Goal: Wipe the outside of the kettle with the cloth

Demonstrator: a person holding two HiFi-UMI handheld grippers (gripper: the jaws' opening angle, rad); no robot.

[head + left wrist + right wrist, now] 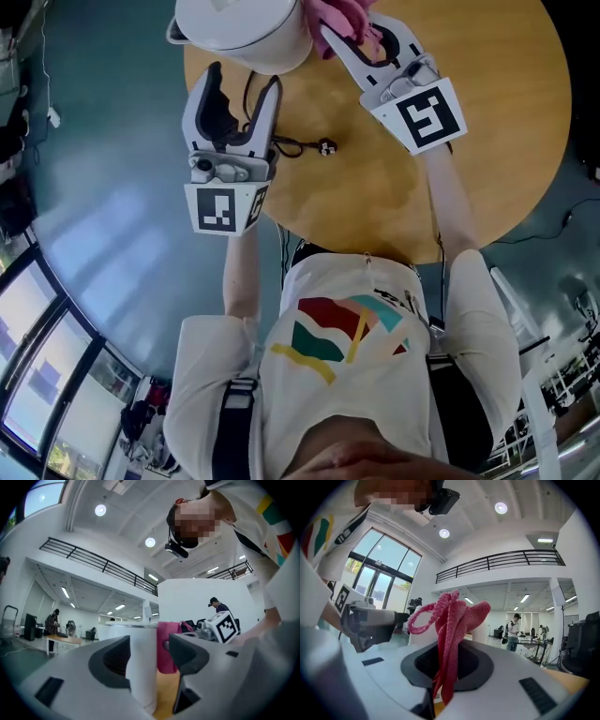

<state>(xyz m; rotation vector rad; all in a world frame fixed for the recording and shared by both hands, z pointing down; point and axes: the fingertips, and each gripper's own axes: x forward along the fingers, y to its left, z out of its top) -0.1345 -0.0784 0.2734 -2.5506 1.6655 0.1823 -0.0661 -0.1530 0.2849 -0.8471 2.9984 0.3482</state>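
Left gripper (242, 82): jaws stand wide apart, nothing clamped; they point at the white kettle (239, 33), whose wall sits just ahead of the tips and shows through the gap in the left gripper view, pads not pressing it. Kettle stands at the far edge of the round wooden table (487, 122). Pink cloth (342, 19) lies against the kettle's right side, pinched between the closed jaws of the right gripper (352, 37), its loose end bunched above the pads.

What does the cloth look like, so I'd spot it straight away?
Find the round wooden table, then the rounded white kettle at its edge farthest from the person. Right beside the kettle, the right tool pinches a bright pink knitted cloth, the only pink, floppy thing among hard white and wood.
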